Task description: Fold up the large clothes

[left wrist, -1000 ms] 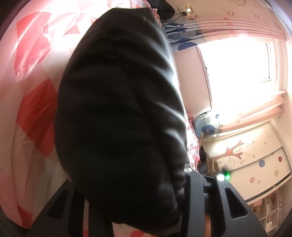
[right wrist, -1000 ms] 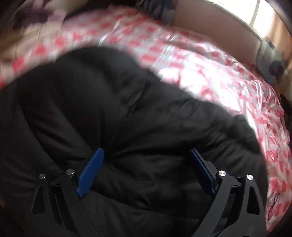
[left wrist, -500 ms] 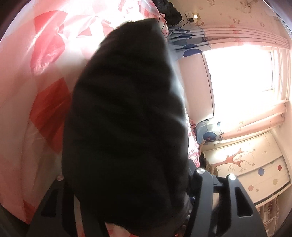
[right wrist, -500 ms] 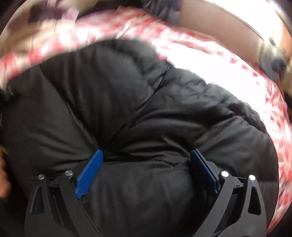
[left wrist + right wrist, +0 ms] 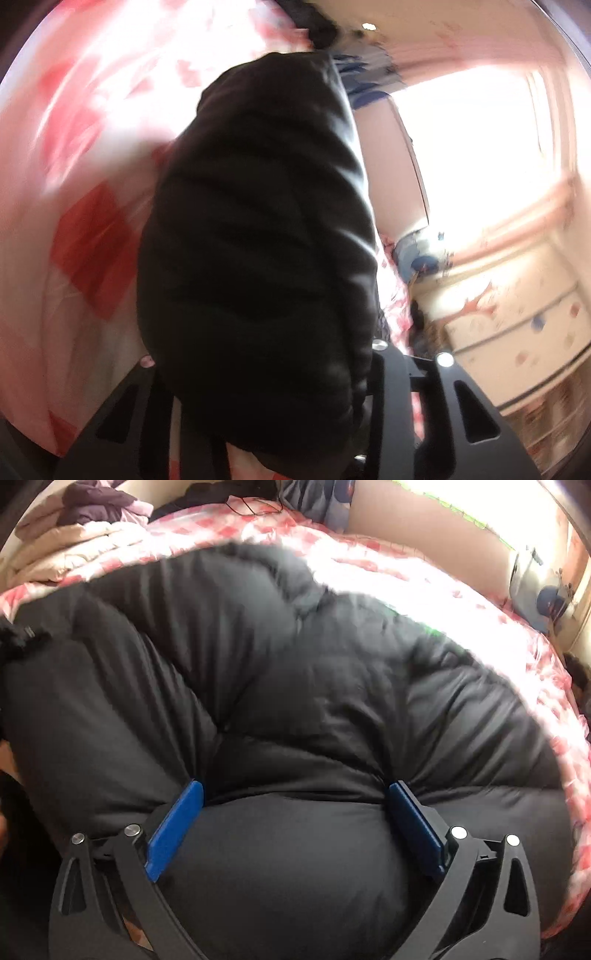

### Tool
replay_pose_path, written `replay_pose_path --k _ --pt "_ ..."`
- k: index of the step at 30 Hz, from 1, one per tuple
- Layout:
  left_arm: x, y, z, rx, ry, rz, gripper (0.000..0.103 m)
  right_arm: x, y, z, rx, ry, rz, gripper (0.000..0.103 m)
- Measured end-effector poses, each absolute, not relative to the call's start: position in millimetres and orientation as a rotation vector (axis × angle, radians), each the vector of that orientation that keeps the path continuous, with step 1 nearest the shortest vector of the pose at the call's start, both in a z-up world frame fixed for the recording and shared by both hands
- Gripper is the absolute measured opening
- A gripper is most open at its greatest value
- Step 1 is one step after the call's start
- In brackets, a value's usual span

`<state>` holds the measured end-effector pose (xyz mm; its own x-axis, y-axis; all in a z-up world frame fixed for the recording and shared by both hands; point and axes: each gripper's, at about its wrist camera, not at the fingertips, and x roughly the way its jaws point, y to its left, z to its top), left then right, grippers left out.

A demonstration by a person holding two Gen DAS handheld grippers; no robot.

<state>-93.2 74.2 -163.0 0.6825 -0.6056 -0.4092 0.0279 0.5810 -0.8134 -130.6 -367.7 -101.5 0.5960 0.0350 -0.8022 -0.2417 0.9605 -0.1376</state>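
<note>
Jacket (image 5: 295,701) fills bed (image 5: 480,602) | right gripper (image 5: 295,805) wide, pressed in | left gripper (image 5: 258,406) clamps sleeve (image 5: 258,240)

The jacket (image 5: 295,686) lies spread on the bed (image 5: 480,602), filling the space ahead of the right gripper (image 5: 295,794), whose fingers (image 5: 173,830) press into it, set wide apart. Behind it, a pile of bedding (image 5: 74,542) sits at the bed's far left. In the left wrist view, a fold of the jacket (image 5: 258,240) bulges between the left gripper's (image 5: 266,435) fingers, over the bed (image 5: 74,221); a window (image 5: 480,147) stands right.

left gripper (image 5: 258,398) fingertips hidden behind black jacket (image 5: 258,240)
</note>
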Motion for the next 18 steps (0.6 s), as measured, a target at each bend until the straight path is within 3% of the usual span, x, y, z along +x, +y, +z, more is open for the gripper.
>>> replay_pose_path --k 4,13,18 --pt "-104.0 35.4 -118.9 -0.664 0.664 -0.481 0.028 -118.6 -364.0 -110.5 -0.245 0.938 0.142 0.097" --pt "-114.9 -42.8 -62.6 -0.425 0.603 -0.556 0.028 -114.4 -396.7 -88.6 -0.116 0.967 0.251 0.097" --pt "-117.0 -95.4 -38.5 -0.296 0.574 -0.599 0.028 -131.3 -488.8 -52.4 0.347 0.896 0.453 0.097"
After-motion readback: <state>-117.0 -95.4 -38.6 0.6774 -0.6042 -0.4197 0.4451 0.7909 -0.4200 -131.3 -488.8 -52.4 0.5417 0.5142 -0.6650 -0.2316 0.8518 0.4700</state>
